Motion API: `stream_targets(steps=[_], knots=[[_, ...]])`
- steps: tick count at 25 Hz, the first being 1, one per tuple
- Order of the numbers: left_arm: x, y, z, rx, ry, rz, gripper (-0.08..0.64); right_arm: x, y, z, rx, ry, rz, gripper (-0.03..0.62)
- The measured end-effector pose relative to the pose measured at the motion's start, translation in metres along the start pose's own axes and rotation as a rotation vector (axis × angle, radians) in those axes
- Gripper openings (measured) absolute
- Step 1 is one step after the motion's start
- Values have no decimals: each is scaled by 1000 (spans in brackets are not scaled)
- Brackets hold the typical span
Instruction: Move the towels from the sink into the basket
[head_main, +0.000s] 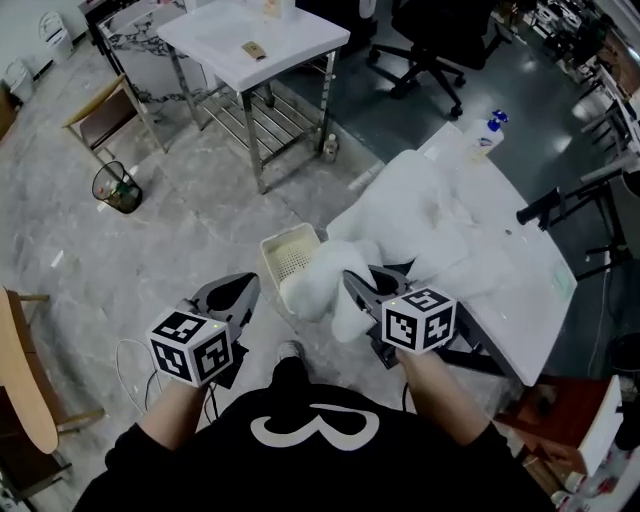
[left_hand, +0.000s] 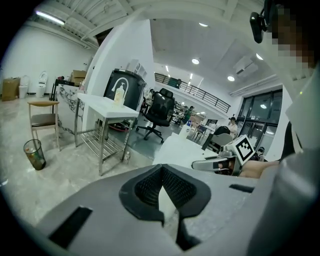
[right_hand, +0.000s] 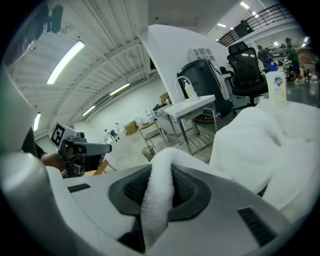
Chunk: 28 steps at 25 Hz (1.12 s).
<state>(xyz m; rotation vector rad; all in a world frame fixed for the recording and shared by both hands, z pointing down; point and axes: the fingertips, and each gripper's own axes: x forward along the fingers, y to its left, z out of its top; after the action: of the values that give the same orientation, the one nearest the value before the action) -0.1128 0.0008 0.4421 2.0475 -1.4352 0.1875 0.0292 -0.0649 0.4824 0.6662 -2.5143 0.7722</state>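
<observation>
A heap of white towels (head_main: 430, 215) lies on the white sink table (head_main: 545, 300) at the right. My right gripper (head_main: 356, 284) is shut on a fold of one white towel (head_main: 318, 285), which hangs off the table's near end over a cream slotted basket (head_main: 286, 252) on the floor. In the right gripper view the towel fold (right_hand: 159, 200) runs between the pads of the right gripper (right_hand: 162, 172). My left gripper (head_main: 246, 286) hovers left of the basket; its jaws are shut and hold nothing. The left gripper view shows the left gripper (left_hand: 161, 170) with its tips together.
A steel-legged white table (head_main: 250, 45) stands beyond the basket, with a wire waste bin (head_main: 117, 187) and a wooden chair (head_main: 100, 115) to its left. A black office chair (head_main: 430, 45) is at the back. A soap bottle (head_main: 490, 130) stands at the sink table's far end.
</observation>
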Motion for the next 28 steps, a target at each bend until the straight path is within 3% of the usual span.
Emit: stream_targets(steps=[15,28], knots=[[30,83,-19,-80,82,39,6,165,-70,-75,-51,290,-112,74],[67,126,-33,-164,125,83,6,222,-123,-129,1,442,-161,98]])
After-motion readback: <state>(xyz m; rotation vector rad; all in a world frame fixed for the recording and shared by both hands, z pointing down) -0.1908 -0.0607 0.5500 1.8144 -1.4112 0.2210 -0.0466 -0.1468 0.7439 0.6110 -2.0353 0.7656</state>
